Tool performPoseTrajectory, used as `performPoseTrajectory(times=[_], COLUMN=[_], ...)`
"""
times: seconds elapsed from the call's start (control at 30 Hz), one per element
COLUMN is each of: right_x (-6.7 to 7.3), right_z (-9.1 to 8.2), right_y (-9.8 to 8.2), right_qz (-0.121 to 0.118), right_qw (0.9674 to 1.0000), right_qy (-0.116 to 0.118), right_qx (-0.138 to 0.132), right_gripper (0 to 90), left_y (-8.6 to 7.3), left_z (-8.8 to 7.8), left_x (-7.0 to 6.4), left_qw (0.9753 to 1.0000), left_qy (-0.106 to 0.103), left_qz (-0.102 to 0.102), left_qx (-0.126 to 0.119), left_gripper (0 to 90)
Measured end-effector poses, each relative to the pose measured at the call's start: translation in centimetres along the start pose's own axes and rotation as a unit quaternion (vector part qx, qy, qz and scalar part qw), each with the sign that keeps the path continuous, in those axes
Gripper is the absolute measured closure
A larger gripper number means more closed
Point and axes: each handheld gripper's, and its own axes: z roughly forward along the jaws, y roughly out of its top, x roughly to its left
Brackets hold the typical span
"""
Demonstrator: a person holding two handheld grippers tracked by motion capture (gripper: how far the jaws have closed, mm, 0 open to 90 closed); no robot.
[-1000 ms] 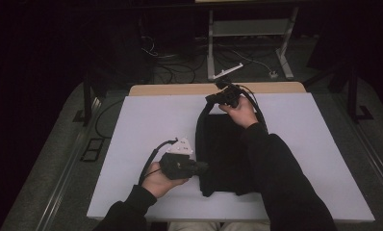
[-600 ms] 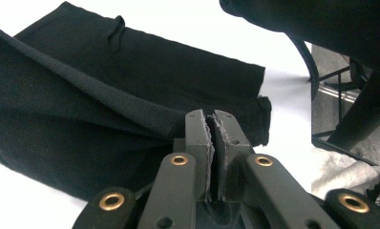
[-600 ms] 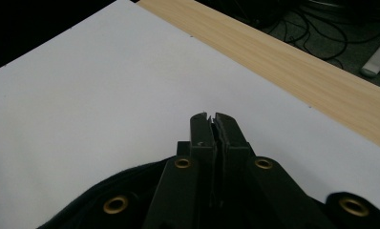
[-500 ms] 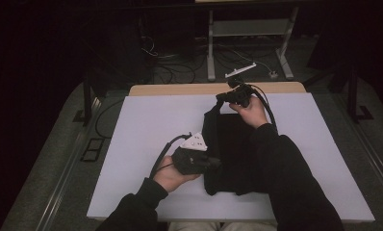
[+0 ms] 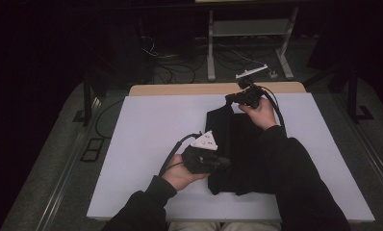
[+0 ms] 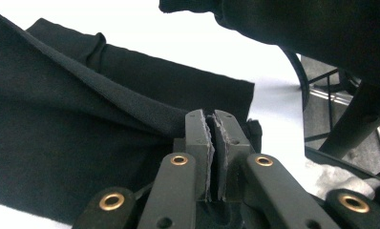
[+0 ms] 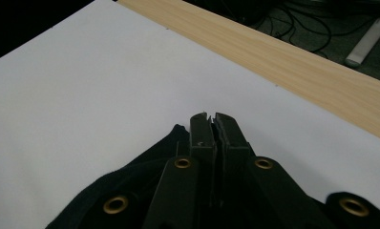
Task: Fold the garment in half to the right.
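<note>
Both claws, left (image 5: 223, 162) and right (image 5: 230, 99), pinch the black cloth (image 5: 240, 144); no readable writing on it

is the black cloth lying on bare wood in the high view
No, the black cloth lies on the white sheet that covers the table; the wooden edge shows past it.

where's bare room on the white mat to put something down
The widest free patch is the mat's left half, between its left edge and the black cloth. A narrower strip lies right of the cloth, toward the right edge. The middle is crowded: cloth, left tool, right tool and both forearms.
</note>
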Motion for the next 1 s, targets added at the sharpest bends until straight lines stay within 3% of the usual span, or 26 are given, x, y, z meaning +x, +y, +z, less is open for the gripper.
performPoseTrajectory(times=[0.37, 1.0], right_x=[-1.5, -4.3], right_z=[-1.6, -3.5], right_y=[-0.9, -3.4], right_qz=[0.011, 0.043], right_qw=[0.9999, 0.9987], right_qy=[-0.01, -0.02], right_qx=[-0.008, -0.02], right_gripper=[85.7, 85.7], left_y=[0.9, 2.5], left_z=[1.7, 4.8], left_x=[-0.2, -0.3], left_qw=[0.9998, 0.9992], left_qy=[-0.015, -0.039], left_qz=[0.009, 0.006], left_qx=[-0.001, -0.002], left_gripper=[84.0, 84.0])
